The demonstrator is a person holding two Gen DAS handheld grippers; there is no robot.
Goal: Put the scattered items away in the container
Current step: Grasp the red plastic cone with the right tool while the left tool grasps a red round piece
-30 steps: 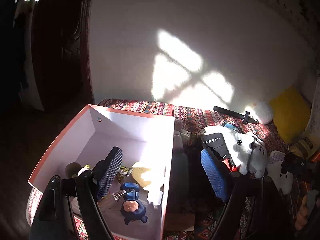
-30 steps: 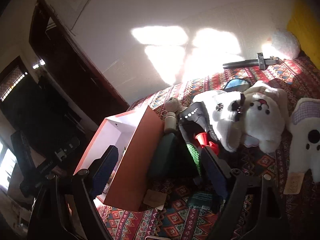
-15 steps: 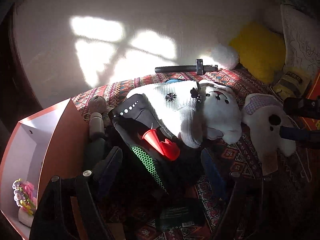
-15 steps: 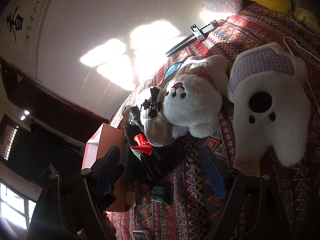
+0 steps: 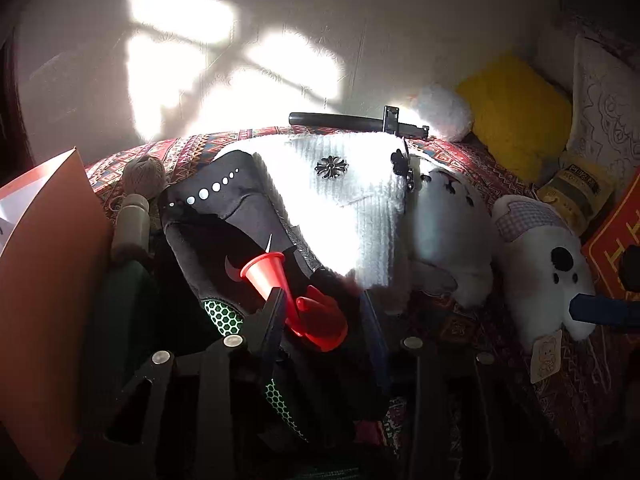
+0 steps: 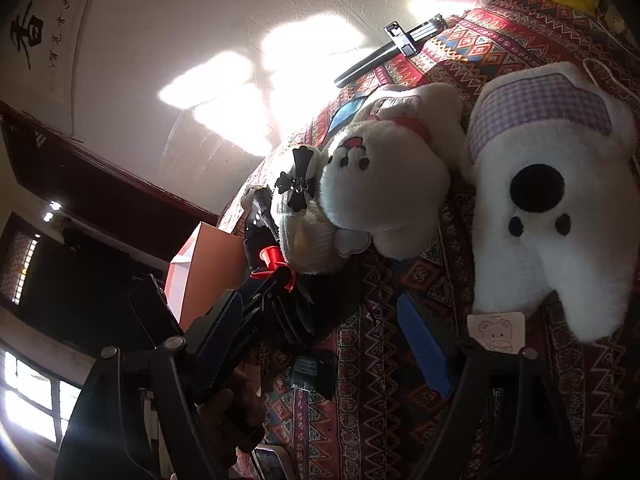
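Two plush toys (image 6: 384, 184), one box (image 5: 48, 264)

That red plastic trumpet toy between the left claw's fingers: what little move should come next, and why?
Probably finish squeezing, then lift. The left claw is closing around the red plastic trumpet toy, which lies on a black shoe; the orange cardboard box waits alongside.

Crowded bedspread (image 6: 404, 360): plush toys (image 6: 380, 184) right, orange box (image 5: 48, 280) wall left; bare strip only by right gripper (image 6: 344, 320).

Glossy plastic red trumpet (image 5: 296, 300) (fluffy white bear (image 6: 380, 184))
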